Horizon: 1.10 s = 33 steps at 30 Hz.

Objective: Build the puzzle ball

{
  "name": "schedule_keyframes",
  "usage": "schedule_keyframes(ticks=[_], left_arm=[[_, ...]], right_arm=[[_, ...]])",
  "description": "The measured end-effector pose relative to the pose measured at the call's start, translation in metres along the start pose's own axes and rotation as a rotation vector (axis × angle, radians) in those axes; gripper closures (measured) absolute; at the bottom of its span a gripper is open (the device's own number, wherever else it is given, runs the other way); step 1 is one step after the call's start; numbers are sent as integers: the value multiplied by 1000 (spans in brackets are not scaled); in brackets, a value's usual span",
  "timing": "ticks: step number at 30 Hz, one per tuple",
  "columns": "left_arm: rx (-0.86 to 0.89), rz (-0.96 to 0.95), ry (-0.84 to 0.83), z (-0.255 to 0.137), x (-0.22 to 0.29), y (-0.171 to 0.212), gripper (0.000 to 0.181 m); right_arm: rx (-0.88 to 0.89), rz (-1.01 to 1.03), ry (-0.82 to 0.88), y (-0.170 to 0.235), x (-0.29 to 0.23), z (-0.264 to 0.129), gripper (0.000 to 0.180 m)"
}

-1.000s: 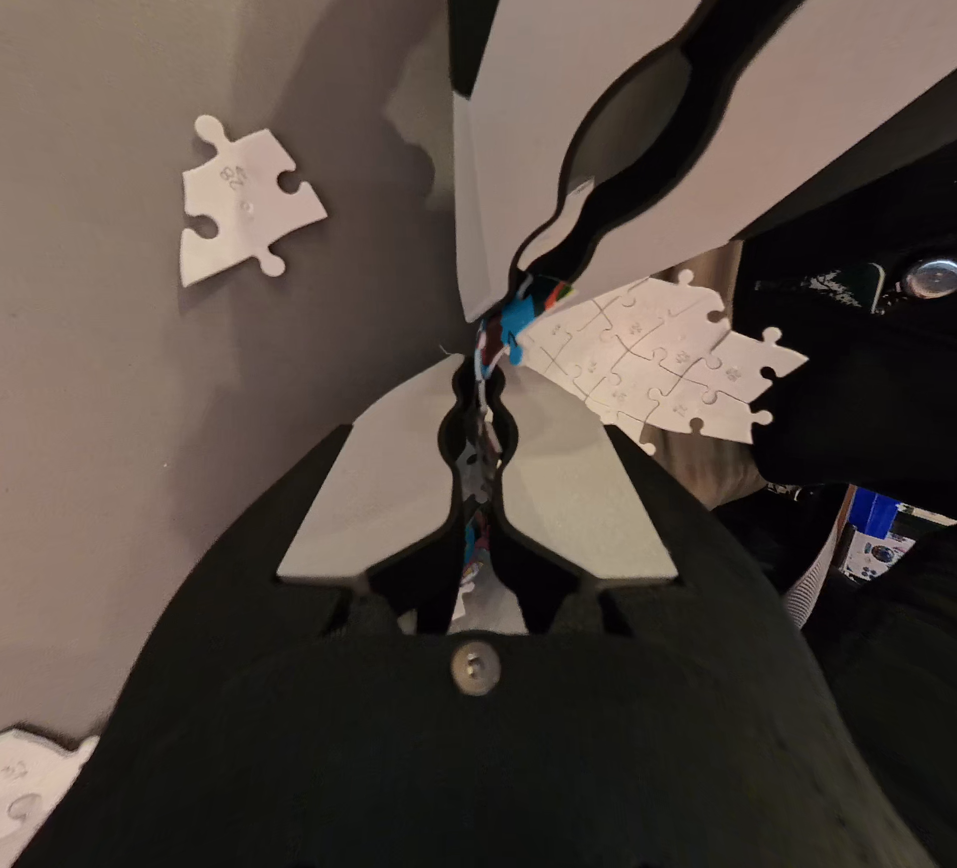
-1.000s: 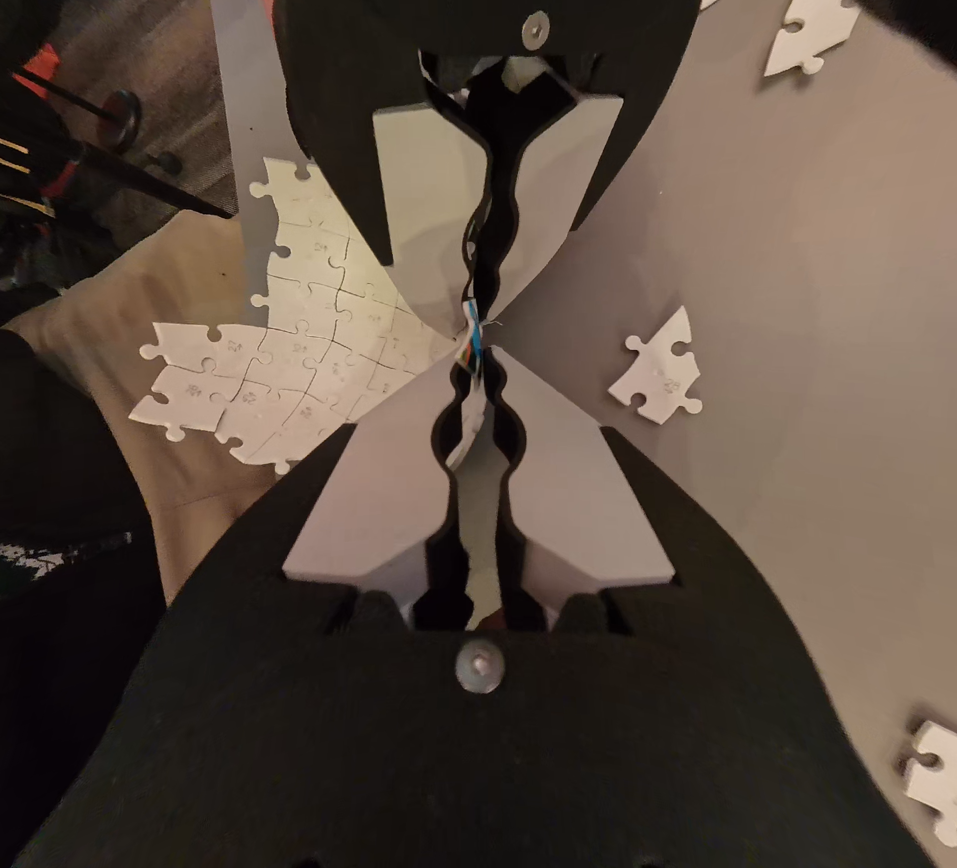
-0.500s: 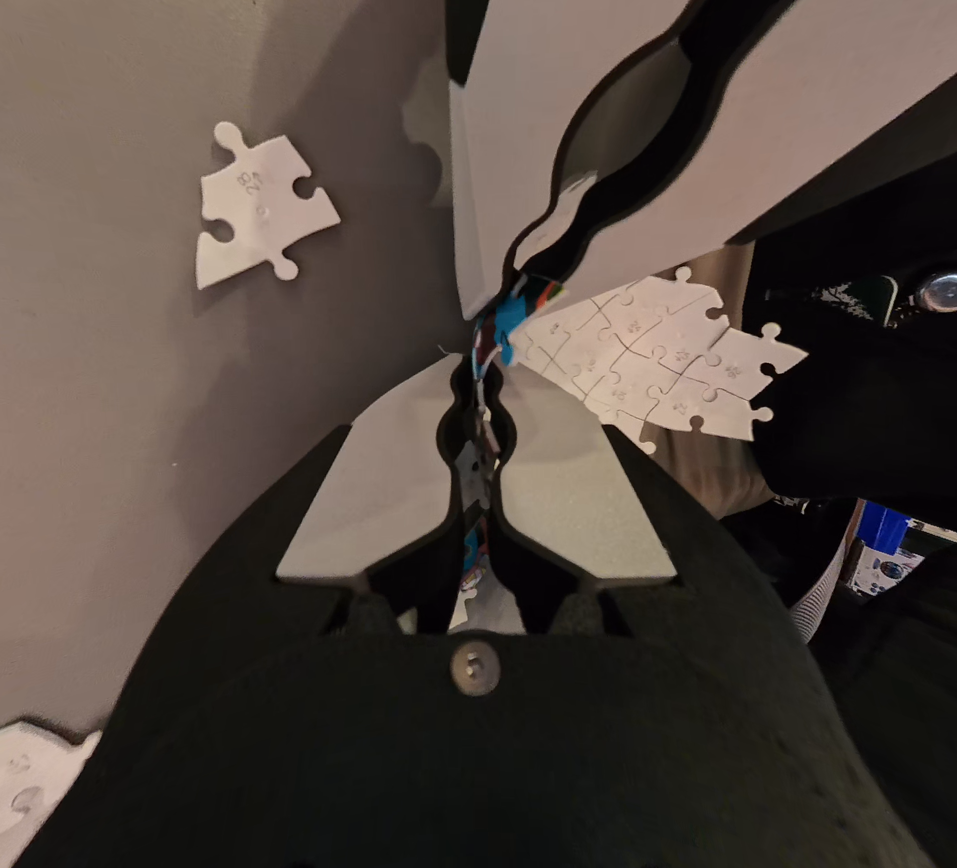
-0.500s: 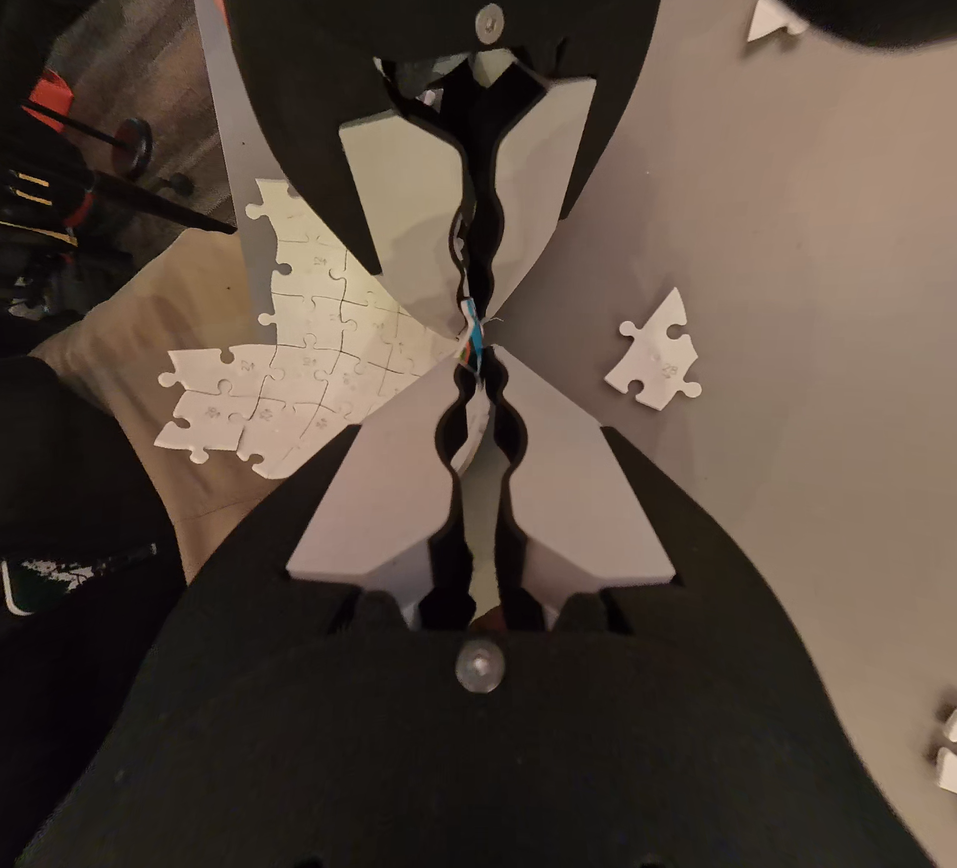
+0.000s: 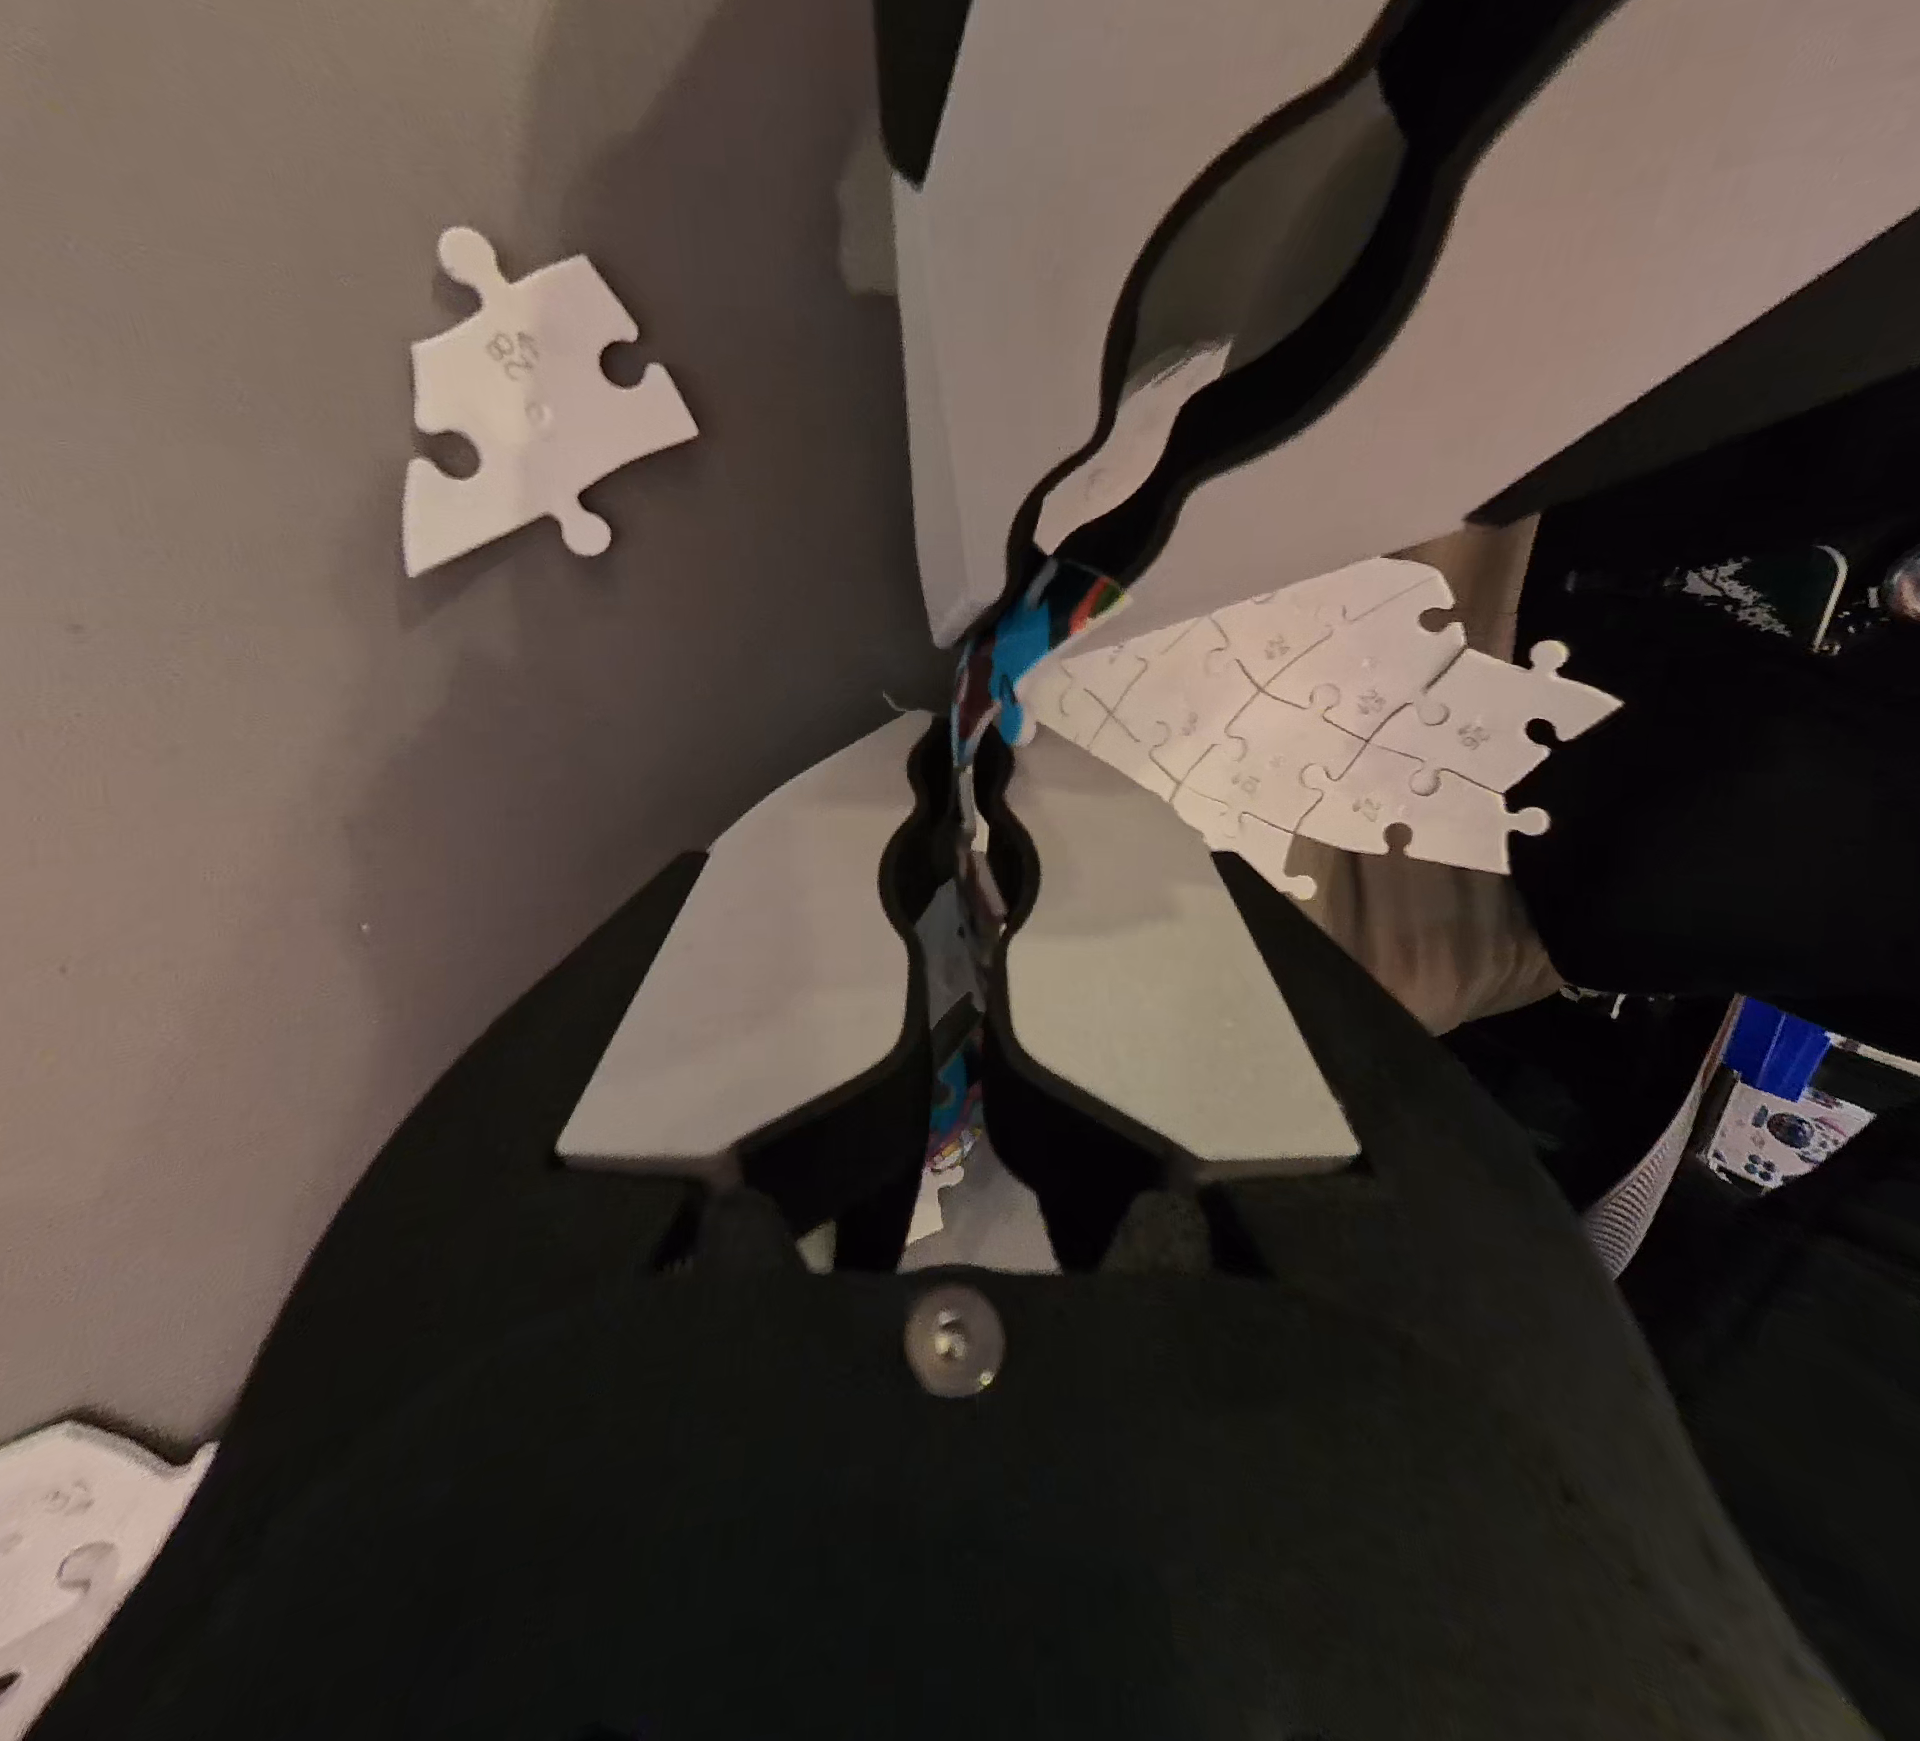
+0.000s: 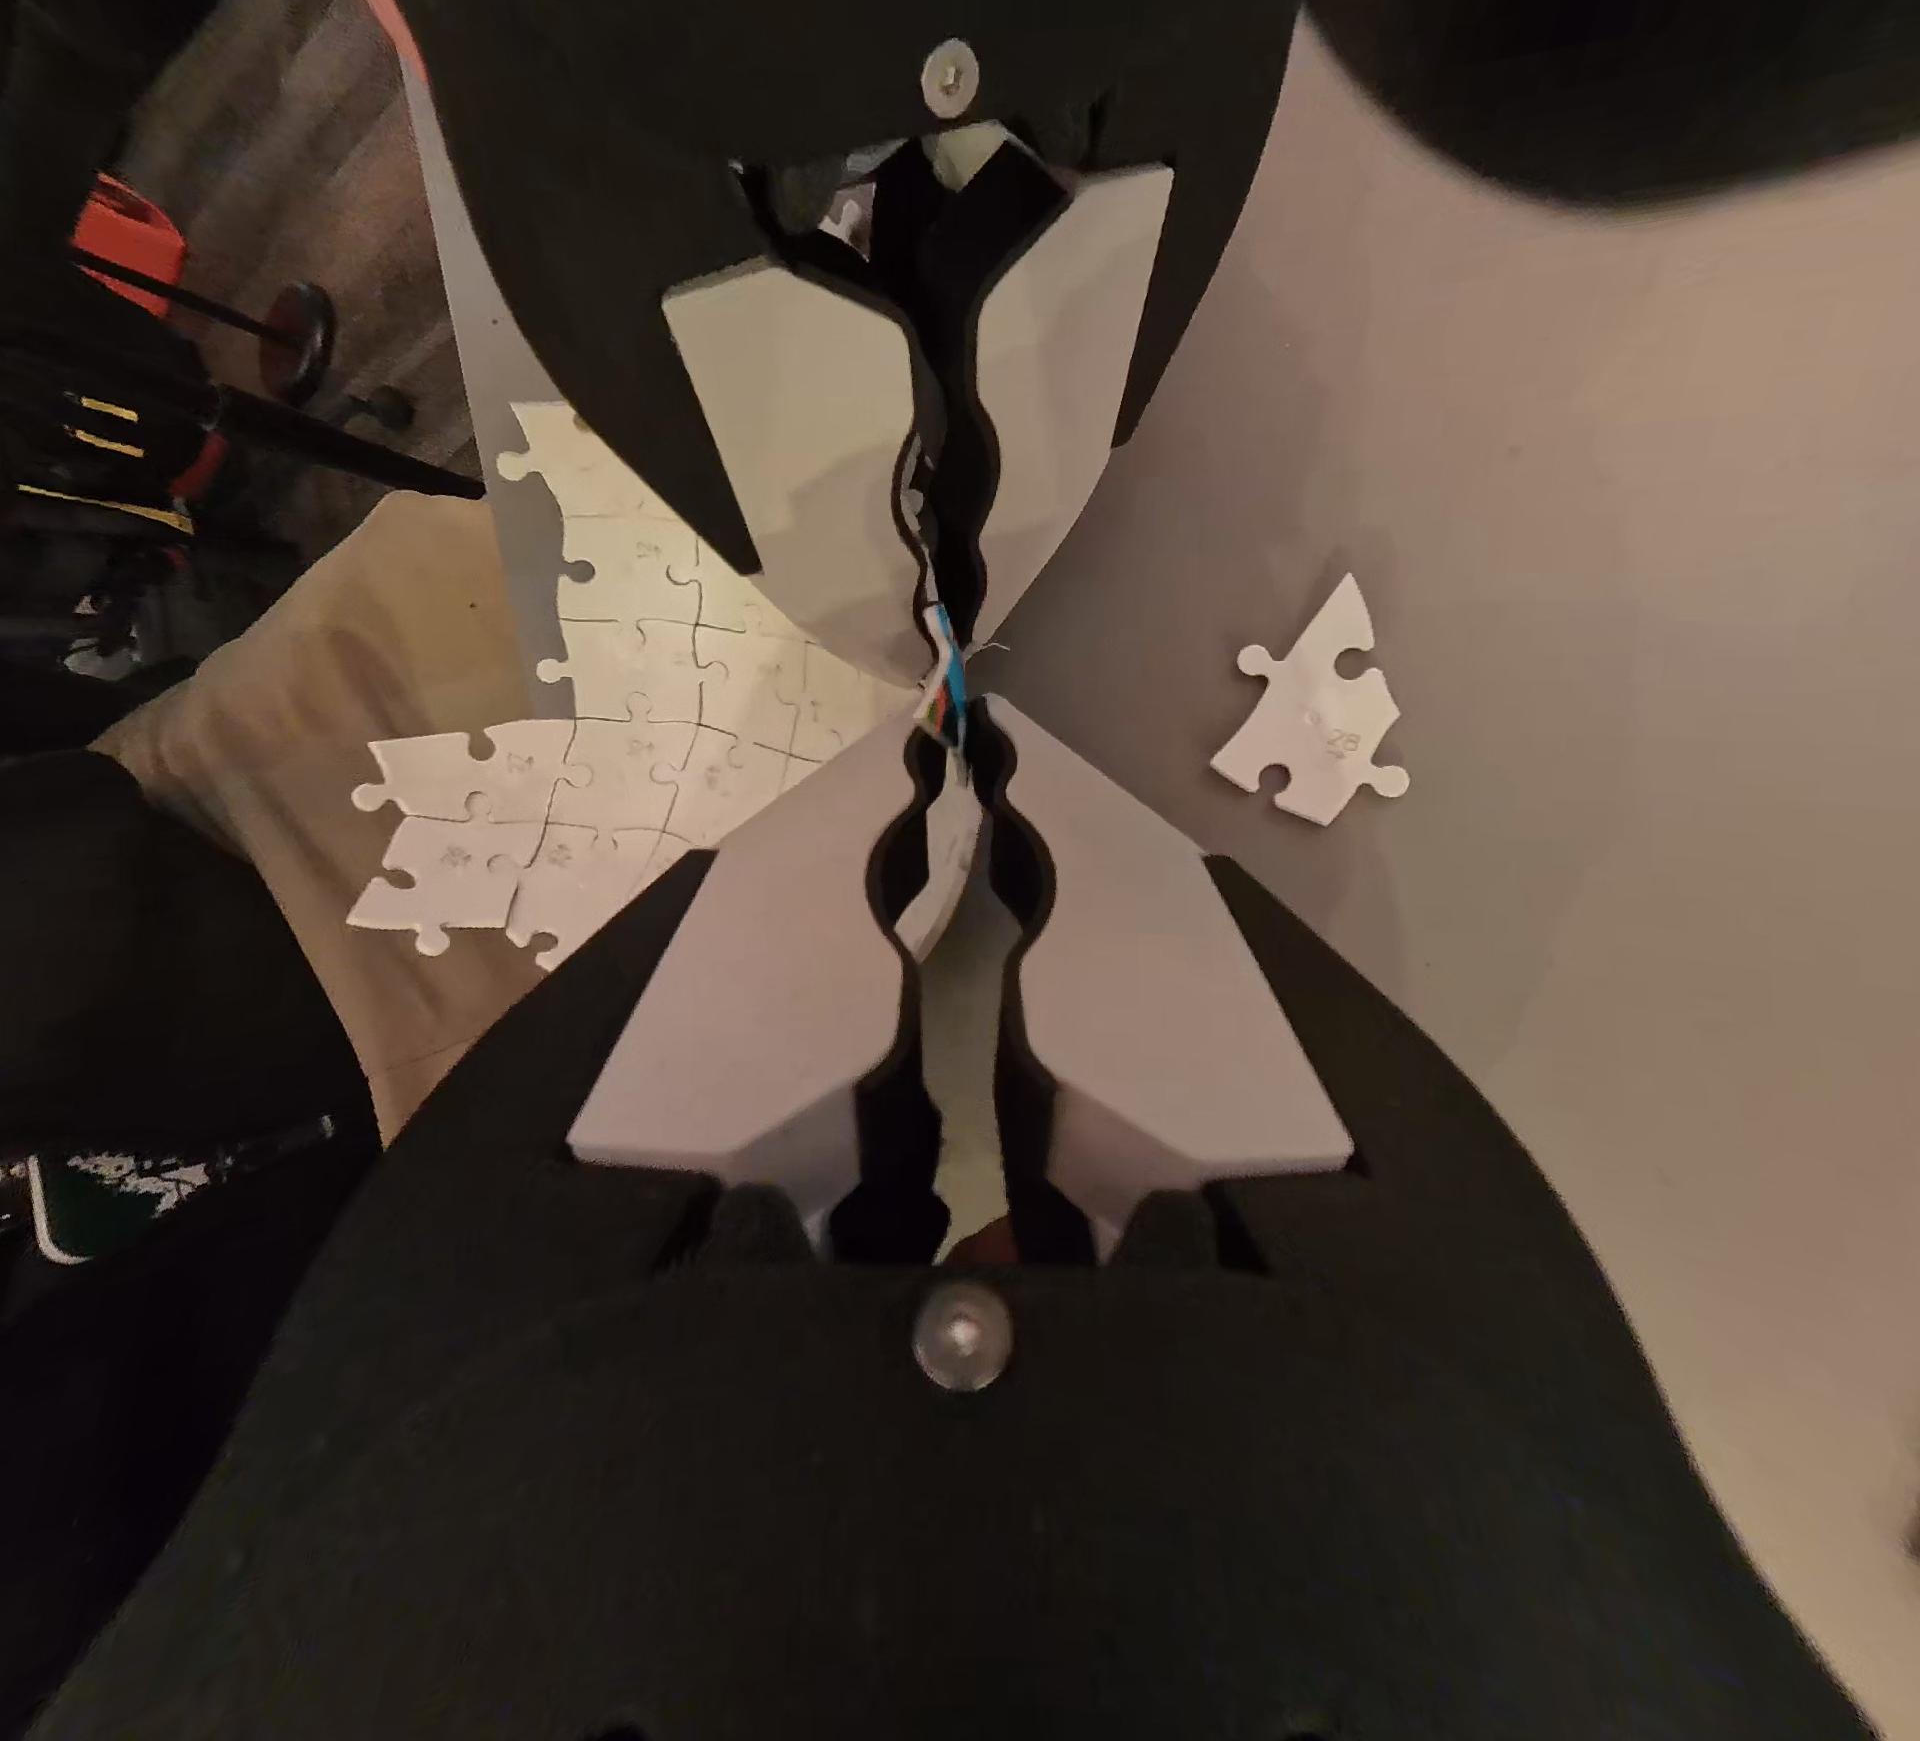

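My left gripper is shut on the edge of the assembled puzzle section, whose white underside fans out to the right. The coloured face shows edge-on between the fingers. My right gripper comes in from the top right, shut on a single puzzle piece, and meets the left tip to tip. In the right wrist view my right gripper holds the white piece, the left gripper is opposite it, and the section spreads left.
A loose white piece lies on the grey table; it also shows in the right wrist view. Another piece lies at the bottom left. The table edge runs beside the section, with a person's lap beyond. My left and right fingertips are right by each other.
Both grippers stay shut and tip to tip. The pair has drifted slightly over the table, so the loose piece sits a little further right in the left wrist view.
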State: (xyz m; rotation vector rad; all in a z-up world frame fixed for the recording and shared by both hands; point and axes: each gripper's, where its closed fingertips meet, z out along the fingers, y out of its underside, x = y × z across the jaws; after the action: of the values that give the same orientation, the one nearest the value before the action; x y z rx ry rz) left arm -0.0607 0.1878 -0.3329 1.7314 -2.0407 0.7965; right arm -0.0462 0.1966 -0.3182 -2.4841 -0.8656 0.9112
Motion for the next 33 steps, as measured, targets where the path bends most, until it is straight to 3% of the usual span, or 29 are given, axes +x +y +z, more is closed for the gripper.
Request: schedule_keyframes(ticks=[1, 9, 26, 33], left_arm=[[12, -3, -1, -1, -1, -1, 176], [15, -8, -1, -1, -1, -1, 176], [7, -20, 3, -3, -1, 0, 176], [25, -5, 6, -3, 2, -5, 166]], right_arm=[[7, 0, 3, -1, 1, -1, 176], [-11, -7, 18, 2, 2, -8, 168], [-41, 9, -25, 10, 0, -6, 179], [-30, 12, -38, 8, -2, -6, 179]])
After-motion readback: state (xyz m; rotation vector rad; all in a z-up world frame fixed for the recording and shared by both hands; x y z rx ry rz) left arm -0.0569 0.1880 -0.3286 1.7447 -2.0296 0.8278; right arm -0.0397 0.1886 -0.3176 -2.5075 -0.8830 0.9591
